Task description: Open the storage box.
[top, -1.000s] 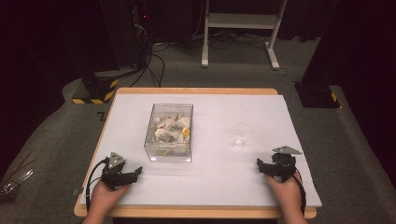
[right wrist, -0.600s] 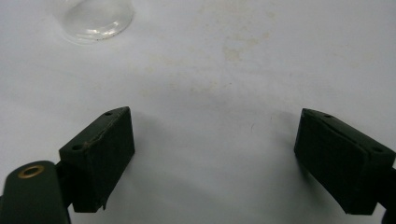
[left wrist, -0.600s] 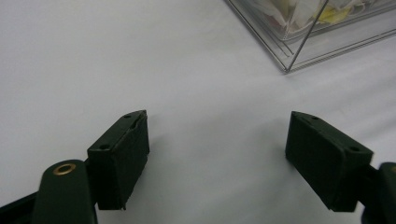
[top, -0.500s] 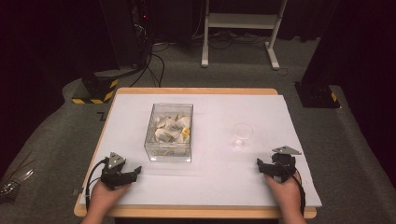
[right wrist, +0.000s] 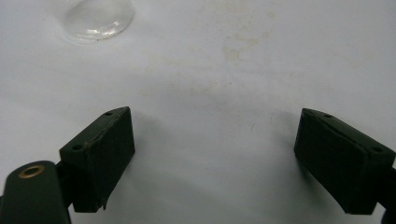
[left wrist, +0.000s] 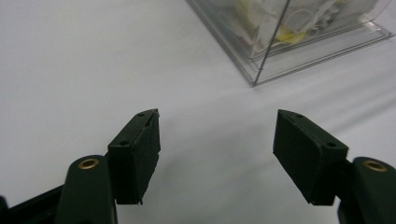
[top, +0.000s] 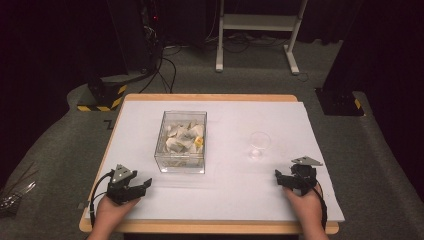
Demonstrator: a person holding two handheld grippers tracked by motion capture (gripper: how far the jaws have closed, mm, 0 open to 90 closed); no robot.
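Near the clear box (top: 181,142), the left gripper (top: 131,186) had been narrowing, empty; the right gripper (top: 292,179) gaped wide, empty.

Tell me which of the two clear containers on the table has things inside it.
The square clear box toward the table's left, packed with pale and yellow pieces. The small round clear cup to its right looks empty.

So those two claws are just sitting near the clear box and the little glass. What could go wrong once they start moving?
The small clear glass is see-through and hard to spot on the white table, so the right gripper might knock it over. The clear box has smooth walls; the left gripper, jaws apart and just closing on nothing, may slip on it or push it. The crumpled pieces inside could spill.
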